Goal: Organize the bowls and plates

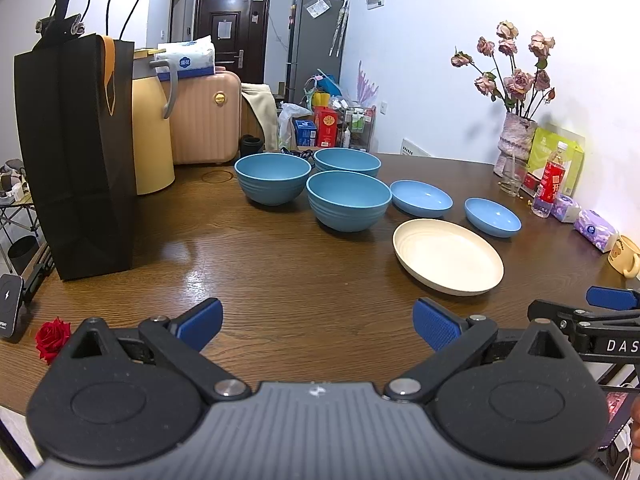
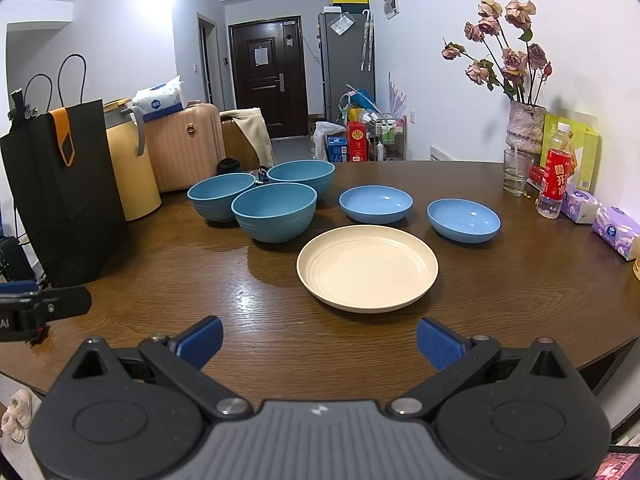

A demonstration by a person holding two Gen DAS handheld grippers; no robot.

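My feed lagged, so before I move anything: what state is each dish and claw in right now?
Left claw: open, empty, above the table.
Right claw: open, empty.
Three deep blue bowls: upright, empty, unstacked, clustered together.
Two shallow blue dishes: upright, empty, apart from each other.
Cream plate: flat on the table, empty, nothing stacked on it.
Drinking glass: upright.
Red-labelled bottle: upright, capped.

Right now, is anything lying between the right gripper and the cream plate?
No. In the right wrist view, only bare wooden table separates the open right gripper from the cream plate; nothing sits on that stretch.
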